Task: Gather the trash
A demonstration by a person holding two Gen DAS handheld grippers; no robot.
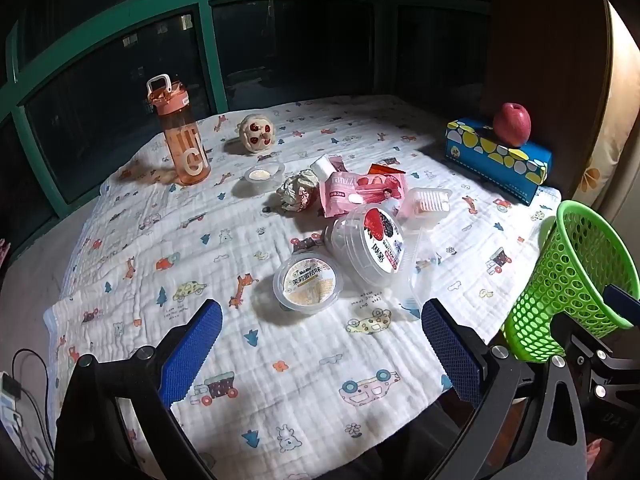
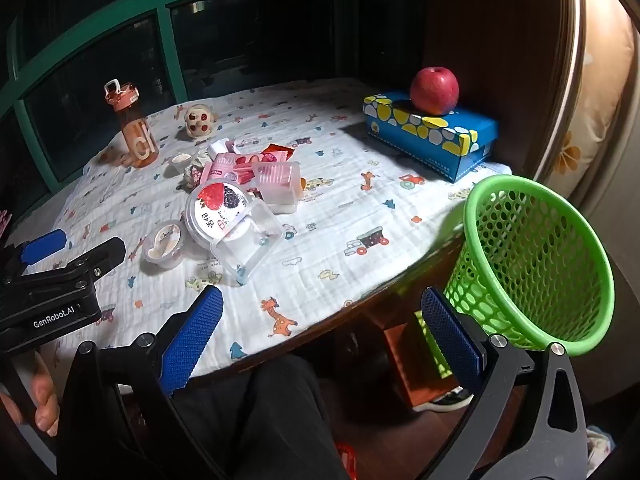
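Blue-padded, the left gripper [image 1: 322, 322] and right gripper [image 2: 322, 316] are held wide and empty. Trash is clustered mid-table; the nearest pudding cup [image 1: 307, 283] is best straddled squarely, then carried to the green basket [image 2: 536, 256] at the table's right edge.

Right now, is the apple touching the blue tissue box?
Touching. The right wrist view shows the apple resting on top of the blue tissue box, with no gap beneath it.

Ahead of your fingers you have two sealed cups [image 1: 307, 283] [image 1: 370, 240] and three clear tubs [image 1: 264, 174] [image 1: 429, 202] [image 2: 250, 240]. You also have one bottle [image 1: 182, 136], one apple [image 1: 512, 124], one box [image 1: 496, 156] and one basket [image 2: 532, 260].
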